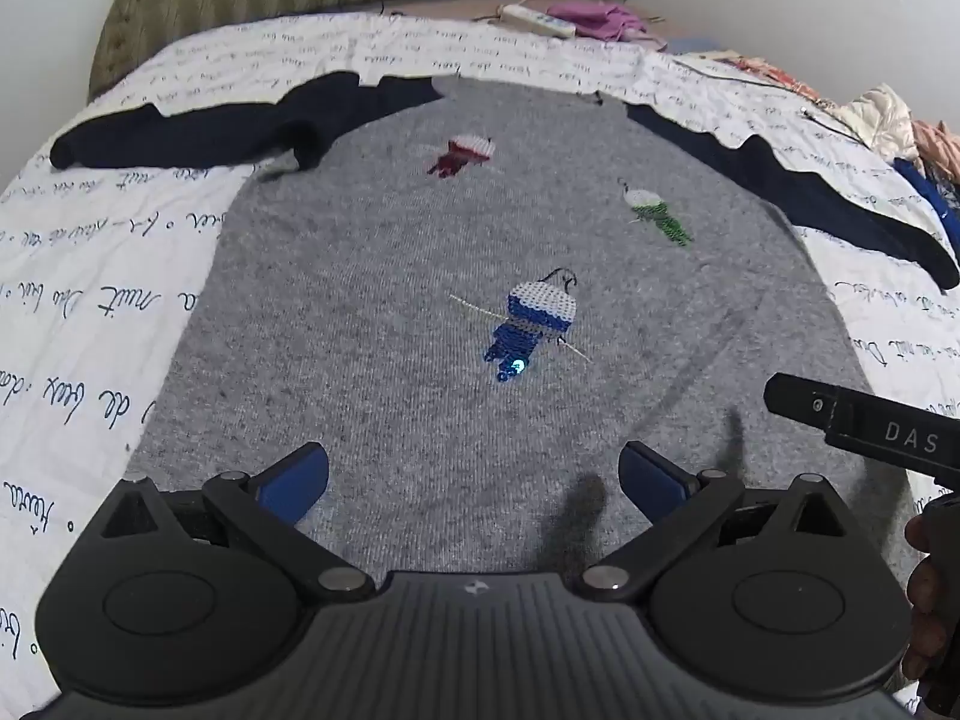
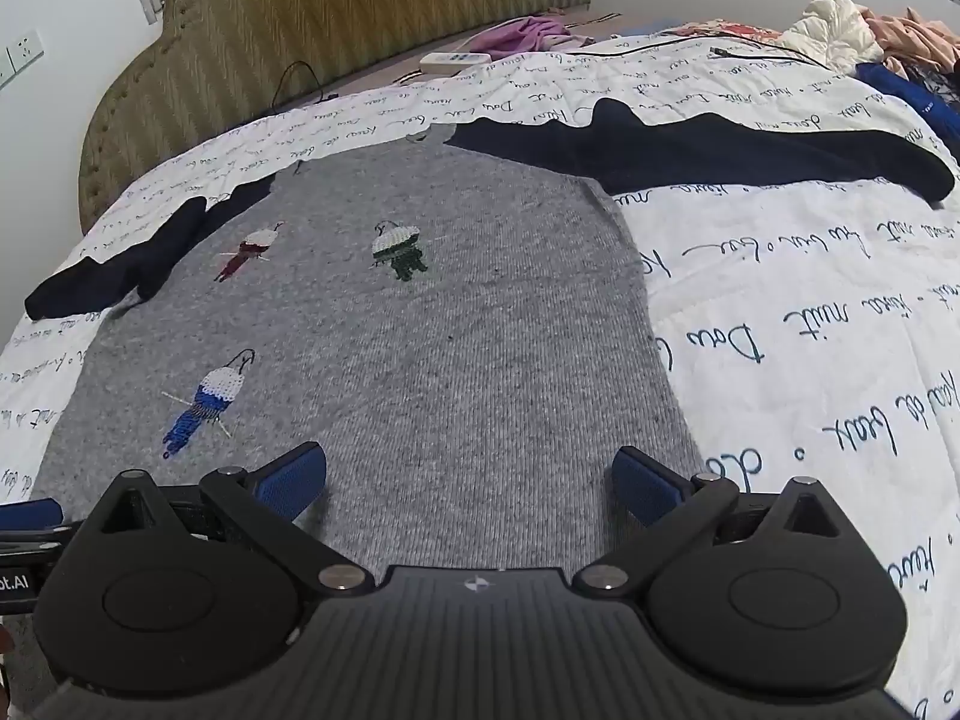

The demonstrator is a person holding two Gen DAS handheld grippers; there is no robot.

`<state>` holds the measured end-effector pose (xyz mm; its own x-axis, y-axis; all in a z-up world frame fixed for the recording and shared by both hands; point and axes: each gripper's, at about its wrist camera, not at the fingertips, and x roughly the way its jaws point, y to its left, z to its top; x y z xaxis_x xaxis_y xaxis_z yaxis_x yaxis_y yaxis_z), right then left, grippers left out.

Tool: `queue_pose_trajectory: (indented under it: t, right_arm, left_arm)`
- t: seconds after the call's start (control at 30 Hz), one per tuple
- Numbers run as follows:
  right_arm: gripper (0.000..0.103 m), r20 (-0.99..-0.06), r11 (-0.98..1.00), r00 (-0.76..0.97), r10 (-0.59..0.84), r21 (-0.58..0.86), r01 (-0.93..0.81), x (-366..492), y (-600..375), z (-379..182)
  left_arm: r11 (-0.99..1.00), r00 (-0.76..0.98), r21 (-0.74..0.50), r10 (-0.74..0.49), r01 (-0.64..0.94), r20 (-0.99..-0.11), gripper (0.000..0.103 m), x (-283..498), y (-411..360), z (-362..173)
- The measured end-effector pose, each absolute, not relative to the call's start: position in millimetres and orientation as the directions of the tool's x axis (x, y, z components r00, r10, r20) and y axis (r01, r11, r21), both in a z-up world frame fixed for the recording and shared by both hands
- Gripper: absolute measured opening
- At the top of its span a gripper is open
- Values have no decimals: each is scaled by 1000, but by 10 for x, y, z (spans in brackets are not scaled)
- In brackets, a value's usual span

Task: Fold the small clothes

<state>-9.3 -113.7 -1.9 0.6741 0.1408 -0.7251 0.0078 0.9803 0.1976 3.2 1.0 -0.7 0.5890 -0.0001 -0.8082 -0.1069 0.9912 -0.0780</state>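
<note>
A grey sweater (image 1: 420,312) with dark sleeves is laid flat, front up, on a bed, its hem nearest the cameras and both sleeves spread outward toward the headboard (image 2: 336,18). No fold is seen in it yet, so the task is judged to be at its start, at the approach before a first grasp. The left tongs (image 1: 474,477) are held wide open above the lower part of the sweater, with nothing between them; the right tongs (image 2: 469,477) are likewise spread and empty, near the hem toward the sweater's right edge. For the next move, a pinch on an edge or a sleeve (image 2: 750,150) would probably be called for, so that it can be carried inward over the body.

The bed is covered by a white quilt (image 2: 810,300) printed with script. A power strip (image 1: 537,21) and a purple cloth (image 1: 594,18) are seen by the headboard, and loose clothes (image 2: 870,30) are piled at the far right. Pale walls are seen behind.
</note>
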Motion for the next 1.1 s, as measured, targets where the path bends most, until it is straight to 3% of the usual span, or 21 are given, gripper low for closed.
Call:
queue_pose_trajectory:
  t: [1.1]
  right_arm:
    - [103, -719, 988, 681, 138, 150, -41, 258, -1045, 23]
  left_arm:
    - [989, 628, -75, 21, -125, -778, 103, 331, 105, 11]
